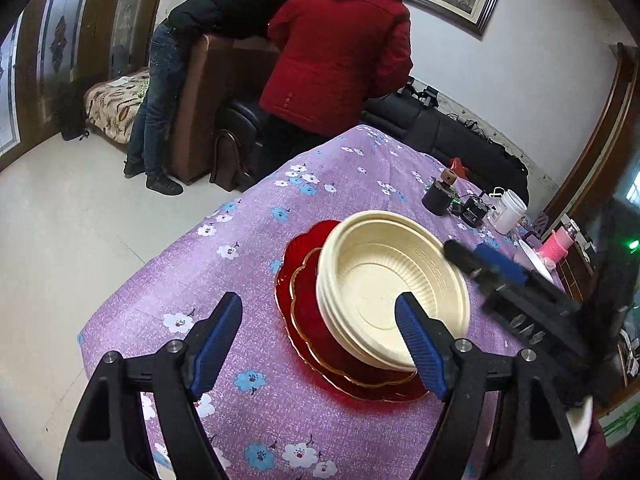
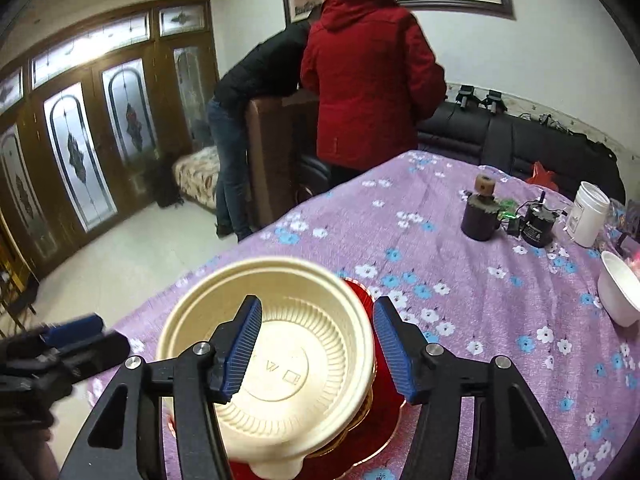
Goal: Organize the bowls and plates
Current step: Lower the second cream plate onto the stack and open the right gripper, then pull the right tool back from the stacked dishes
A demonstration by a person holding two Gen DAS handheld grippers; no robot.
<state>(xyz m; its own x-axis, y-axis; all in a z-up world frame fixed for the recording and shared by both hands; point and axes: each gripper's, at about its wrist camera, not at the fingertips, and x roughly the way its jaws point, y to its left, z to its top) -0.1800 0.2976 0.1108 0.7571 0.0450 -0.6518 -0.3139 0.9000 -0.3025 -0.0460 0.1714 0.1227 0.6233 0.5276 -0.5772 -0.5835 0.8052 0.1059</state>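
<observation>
Two grippers, both with black frames and ribbed blue pads, over a table (image 1: 328,184) under a purple cloth printed with white and blue flowers.

Cream bowls (image 1: 394,292): several nested in one stack, ribbed inside, sitting tilted on the red plates. The stack leans toward the left edge of the plates in the left wrist view.

Red plates (image 1: 304,280): two scalloped glass plates with gold rims, the smaller on the larger, lying flat on the cloth near the table's front edge.

Left gripper (image 1: 320,336): jaws standing wide apart, holding nothing. One pad hangs over bare cloth beside the plates; the other pad overlaps the near rim of the bowl stack in the picture, contact not clear. Seen blurred at the lower left of the right wrist view (image 2: 80,340).

Right gripper (image 2: 318,350): jaws apart, straddling the near right rim of the top bowl, one pad inside the bowl and one outside over the plates. Neither pad appears to press the rim. Seen blurred at the right of the left wrist view (image 1: 472,258).

White bowl (image 2: 620,294): alone at the far right of the table, well apart from the stack.

Other table items: dark cup (image 2: 480,220) with a small wooden piece on top, black canister (image 2: 538,226), white tub (image 2: 588,214).

Background: person in a red coat (image 2: 368,80) and person in a black jacket (image 2: 260,68), both bent over a brown chair (image 2: 268,152).
</observation>
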